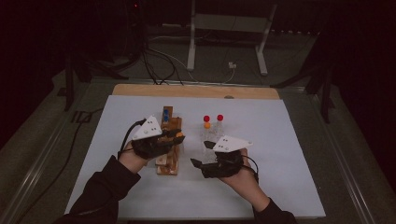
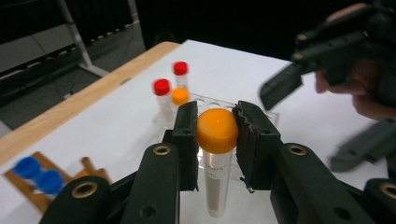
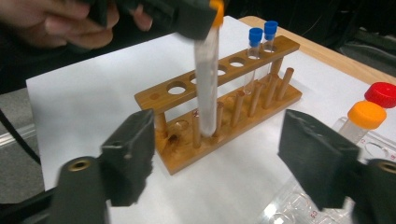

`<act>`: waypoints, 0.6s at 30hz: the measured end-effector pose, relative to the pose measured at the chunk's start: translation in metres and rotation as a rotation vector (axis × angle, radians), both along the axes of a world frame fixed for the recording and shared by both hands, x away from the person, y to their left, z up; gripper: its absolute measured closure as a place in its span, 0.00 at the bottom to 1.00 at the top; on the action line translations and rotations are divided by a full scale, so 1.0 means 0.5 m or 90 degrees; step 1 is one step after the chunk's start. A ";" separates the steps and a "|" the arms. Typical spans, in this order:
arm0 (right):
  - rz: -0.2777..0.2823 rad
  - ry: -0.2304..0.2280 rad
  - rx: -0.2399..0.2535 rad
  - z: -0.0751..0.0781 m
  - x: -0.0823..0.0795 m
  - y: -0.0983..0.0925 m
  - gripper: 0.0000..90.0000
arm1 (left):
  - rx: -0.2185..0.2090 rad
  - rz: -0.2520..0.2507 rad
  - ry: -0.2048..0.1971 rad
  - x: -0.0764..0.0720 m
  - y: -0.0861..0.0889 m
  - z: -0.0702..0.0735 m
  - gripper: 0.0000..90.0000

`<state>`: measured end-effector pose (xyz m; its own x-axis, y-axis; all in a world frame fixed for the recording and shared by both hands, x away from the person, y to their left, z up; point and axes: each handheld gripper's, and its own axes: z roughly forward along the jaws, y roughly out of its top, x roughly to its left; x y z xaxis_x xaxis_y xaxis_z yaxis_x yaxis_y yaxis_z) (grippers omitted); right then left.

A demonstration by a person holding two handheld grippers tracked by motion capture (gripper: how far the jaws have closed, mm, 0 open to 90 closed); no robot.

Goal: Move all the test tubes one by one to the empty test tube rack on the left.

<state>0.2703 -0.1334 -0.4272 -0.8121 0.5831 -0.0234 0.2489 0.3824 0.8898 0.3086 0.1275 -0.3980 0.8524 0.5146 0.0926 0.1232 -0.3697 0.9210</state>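
Note:
My left gripper (image 2: 217, 130) is shut on the orange cap of a clear tube (image 2: 216, 179), which hangs down between its jaws. In the right gripper view that tube (image 3: 207, 79) hangs slightly tilted in front of the top plate of the wooden rack (image 3: 224, 116), its lower end near the base pegs. In the high view the left gripper (image 1: 180, 136) is over the wooden rack (image 1: 169, 161). My right gripper (image 3: 217, 154) stands open with nothing between its jaws. It is to the right of the rack, by the clear tray (image 1: 208, 140).
Two blue-capped tubes (image 3: 261, 37) stand at the wooden rack's far end. Two red-capped tubes (image 1: 213, 117) and one orange-capped tube (image 1: 207, 125) stand in the clear tray. A white sheet (image 1: 280, 140) covers the table, with bare room to the right and front.

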 end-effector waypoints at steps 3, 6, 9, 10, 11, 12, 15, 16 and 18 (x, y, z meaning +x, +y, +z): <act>-0.007 0.000 0.006 0.001 0.001 -0.001 0.17 | -0.002 0.021 -0.004 0.012 0.010 0.010 0.80; -0.017 0.002 0.015 0.002 0.001 -0.003 0.10 | -0.001 0.037 -0.010 0.021 0.020 0.020 0.80; -0.020 0.001 0.024 0.004 0.002 -0.005 0.04 | 0.000 0.053 -0.013 0.031 0.031 0.028 0.80; -0.016 0.002 0.027 0.005 0.003 -0.007 0.02 | 0.000 0.059 -0.014 0.035 0.034 0.030 0.80; -0.011 0.003 0.032 0.005 0.003 -0.009 0.01 | -0.002 0.065 -0.014 0.039 0.038 0.033 0.80; -0.007 0.006 0.037 0.006 0.004 -0.011 0.00 | -0.004 0.073 -0.015 0.044 0.041 0.035 0.80; -0.013 0.004 0.038 0.008 0.005 -0.014 0.00 | -0.006 0.091 -0.018 0.055 0.051 0.039 0.80; -0.013 0.004 0.042 0.009 0.005 -0.016 0.00 | -0.008 0.095 -0.017 0.060 0.054 0.040 0.80; -0.013 0.003 0.043 0.010 0.006 -0.018 0.00 | -0.010 0.110 -0.021 0.068 0.060 0.041 0.80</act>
